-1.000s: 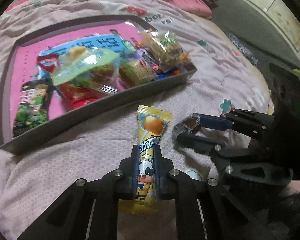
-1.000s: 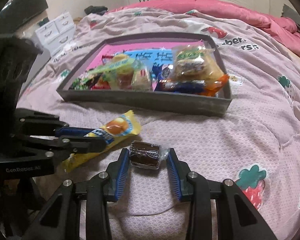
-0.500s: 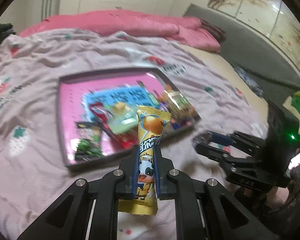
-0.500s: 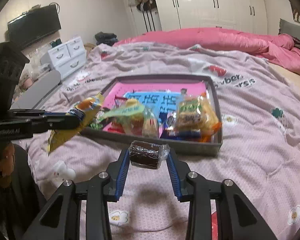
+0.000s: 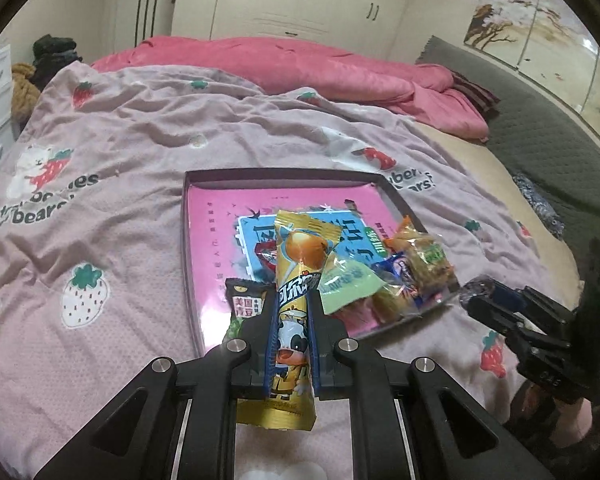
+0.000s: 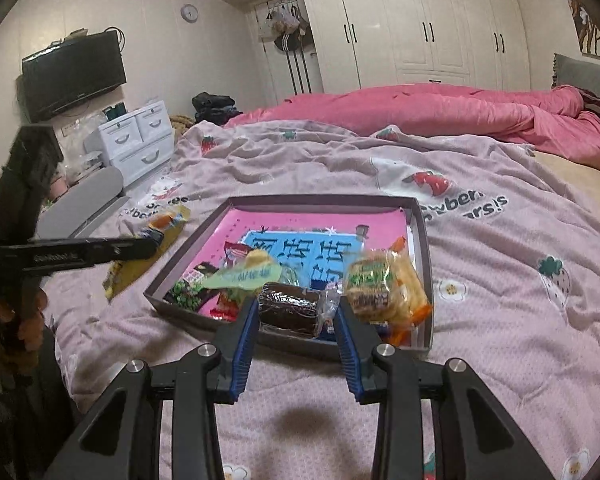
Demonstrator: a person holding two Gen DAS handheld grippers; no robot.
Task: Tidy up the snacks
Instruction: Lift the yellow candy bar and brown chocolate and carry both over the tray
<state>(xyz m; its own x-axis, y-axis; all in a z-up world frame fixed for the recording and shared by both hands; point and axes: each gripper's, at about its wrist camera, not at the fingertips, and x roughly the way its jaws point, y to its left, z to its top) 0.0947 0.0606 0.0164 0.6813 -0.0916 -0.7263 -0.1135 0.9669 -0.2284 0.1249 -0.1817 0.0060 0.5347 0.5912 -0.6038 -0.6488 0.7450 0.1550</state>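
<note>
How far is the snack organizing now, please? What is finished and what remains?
Done: several snack packets already lie in the tray. In hand: the left gripper clamps a yellow snack stick, and the right gripper clamps a dark wrapped cake, both above the bedspread. Left: placing these two in the tray.

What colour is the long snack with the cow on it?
Yellow, seen best in the left wrist view: the long snack.

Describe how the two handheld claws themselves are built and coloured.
Both are matte black plastic linkages with silver bolt heads at the joints. The left claw and right claw each carry ribbed blue pads on the inner fingers. Small white lettering runs along the left one's side. No cables show.
</note>
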